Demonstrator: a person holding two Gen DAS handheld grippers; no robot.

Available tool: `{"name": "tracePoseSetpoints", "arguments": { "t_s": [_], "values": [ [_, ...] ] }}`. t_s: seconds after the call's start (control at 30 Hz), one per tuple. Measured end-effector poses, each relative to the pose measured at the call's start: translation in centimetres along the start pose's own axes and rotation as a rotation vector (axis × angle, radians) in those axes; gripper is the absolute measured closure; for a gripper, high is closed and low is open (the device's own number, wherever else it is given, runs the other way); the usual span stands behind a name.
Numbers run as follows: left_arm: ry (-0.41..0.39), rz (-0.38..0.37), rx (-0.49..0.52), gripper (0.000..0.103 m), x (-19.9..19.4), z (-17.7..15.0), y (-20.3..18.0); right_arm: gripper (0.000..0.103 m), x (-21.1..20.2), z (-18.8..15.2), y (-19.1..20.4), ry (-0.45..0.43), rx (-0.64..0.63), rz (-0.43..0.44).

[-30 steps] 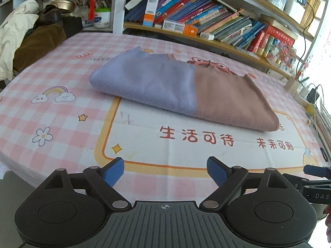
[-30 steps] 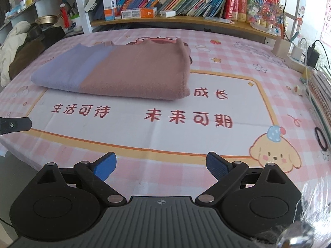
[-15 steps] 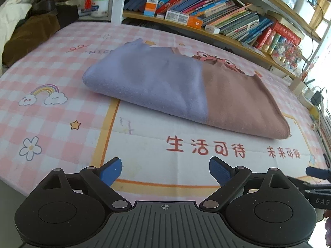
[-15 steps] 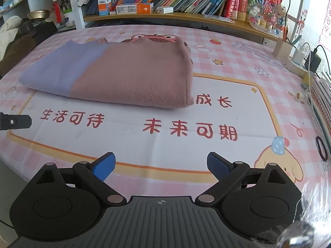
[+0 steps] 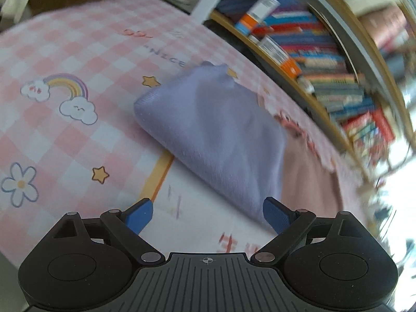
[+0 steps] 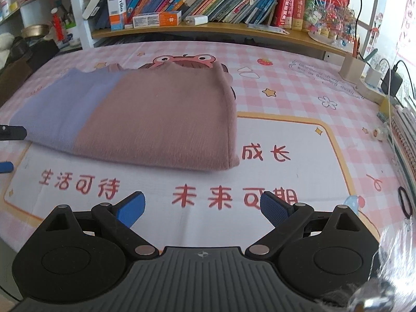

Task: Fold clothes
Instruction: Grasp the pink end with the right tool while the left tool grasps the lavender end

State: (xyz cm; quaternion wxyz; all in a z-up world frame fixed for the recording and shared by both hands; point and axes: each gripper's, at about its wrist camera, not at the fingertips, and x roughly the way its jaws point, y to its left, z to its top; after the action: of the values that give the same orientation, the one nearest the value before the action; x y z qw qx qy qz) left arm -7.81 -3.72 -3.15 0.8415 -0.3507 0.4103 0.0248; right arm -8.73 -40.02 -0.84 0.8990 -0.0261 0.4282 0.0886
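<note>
Folded garment point(image 6: 145, 119), lavender at left end, dusty pink at right, lies flat on pink checked tablecloth point(image 6: 299, 83), partly over white printed panel with red characters. Left gripper point(image 5: 208, 213) low above cloth, fingers spread wide, nothing between them; right blue fingertip just beside lavender end's near edge, contact unclear; view blurred. Right gripper point(image 6: 202, 208) spread wide, empty, near front of table, apart from garment's pink edge. Bookshelf point(image 6: 208, 2) with books behind table.
</note>
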Motion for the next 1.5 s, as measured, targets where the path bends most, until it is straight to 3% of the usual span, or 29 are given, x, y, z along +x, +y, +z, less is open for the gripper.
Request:
{"name": "tracePoseSetpoints", "arguments": {
  "t_s": [0.27,0.43,0.5,0.6,0.7,0.87,0.93,1.07,1.33,1.5],
  "values": [
    [-0.008,-0.116,-0.287,0.011,1.4,2.7,3.6,0.012,1.3,2.6,-3.2,0.029,0.273,0.089],
    [-0.043,-0.157,-0.441,0.021,1.9,3.7,5.8,0.036,2.8,4.4,-4.7,0.028,0.405,0.089],
    [-0.055,-0.159,-0.488,0.029,2.1,4.0,6.3,0.057,3.5,5.0,-5.0,0.037,0.417,0.067],
    [-0.063,-0.158,-0.539,0.041,2.7,4.4,6.7,0.07,4.5,5.5,-5.1,0.056,0.418,0.044],
    [-0.059,-0.16,-0.544,0.048,3.4,4.9,6.7,0.078,5.2,5.7,-5.0,0.07,0.414,0.048],
    [-0.029,-0.155,-0.512,0.085,4.3,5.6,7.3,0.087,6.0,6.0,-4.3,0.085,0.399,0.052],
    [-0.029,-0.159,-0.491,0.091,4.4,5.9,7.8,0.088,6.3,6.1,-4.0,0.089,0.394,0.058],
    [-0.071,-0.13,-0.42,0.092,3.2,6.8,8.4,0.089,6.9,6.6,-2.9,0.095,0.396,0.105],
    [-0.138,-0.101,-0.449,0.091,1.3,8.0,12.1,0.089,8.0,7.3,2.0,0.102,0.264,0.195],
    [-0.131,-0.109,-0.453,0.081,2.3,8.2,11.9,0.089,8.4,7.6,2.5,0.108,0.215,0.187]
  ]
}}
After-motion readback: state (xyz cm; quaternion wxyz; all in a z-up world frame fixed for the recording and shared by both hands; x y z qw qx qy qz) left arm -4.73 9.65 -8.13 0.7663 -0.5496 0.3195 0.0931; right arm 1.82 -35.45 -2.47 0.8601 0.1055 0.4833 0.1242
